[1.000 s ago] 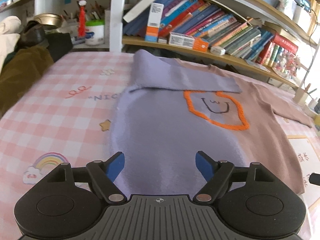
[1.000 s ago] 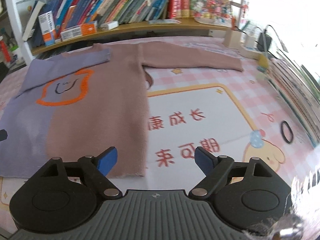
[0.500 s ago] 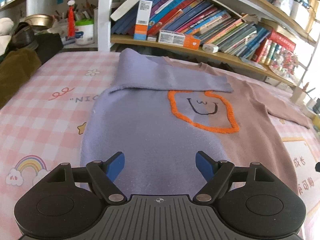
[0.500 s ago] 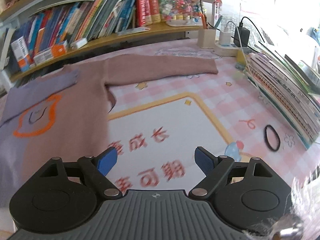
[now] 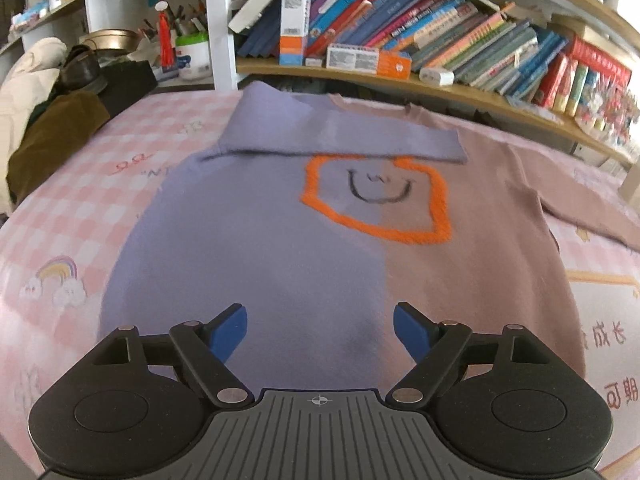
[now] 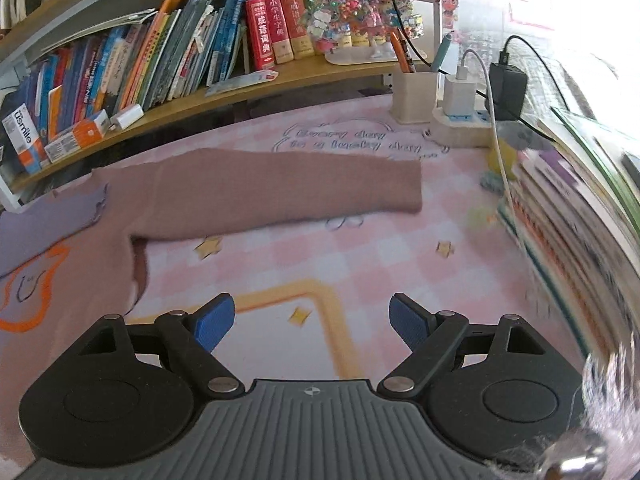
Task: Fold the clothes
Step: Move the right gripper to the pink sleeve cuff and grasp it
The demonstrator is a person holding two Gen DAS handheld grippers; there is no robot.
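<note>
- The sweater (image 5: 256,240) is a soft, fuzzy knit in two colours: lilac on one half, dusty pink-brown on the other, split down the middle of the body.
- An orange outline (image 5: 376,200) of thick, raised yarn sits on the chest, framing a thin black stitched smile.
- The garment lies flat on a pink-and-white checked table mat (image 5: 72,216) printed with a rainbow, stars and lettering.
- Its lilac sleeve (image 5: 340,136) is folded across the chest as a flat band, with its cuff end lying on the pink-brown half, just above the orange outline.
- Its pink-brown sleeve (image 6: 280,188) stretches straight out over the mat, a long ribless tube with a squared cuff end.
- The left gripper (image 5: 320,330) has blue ridged pads on black linkage arms; the jaws stand wide apart with nothing clamped, and the sweater's lower body lies below and ahead of them.
- The right gripper (image 6: 312,322) is likewise spread wide and empty; bare mat lies between its pads, with the outstretched sleeve ahead and the sweater's side edge at the left pad.
- Slanted books (image 5: 460,40) fill a wooden shelf behind the table.
</note>
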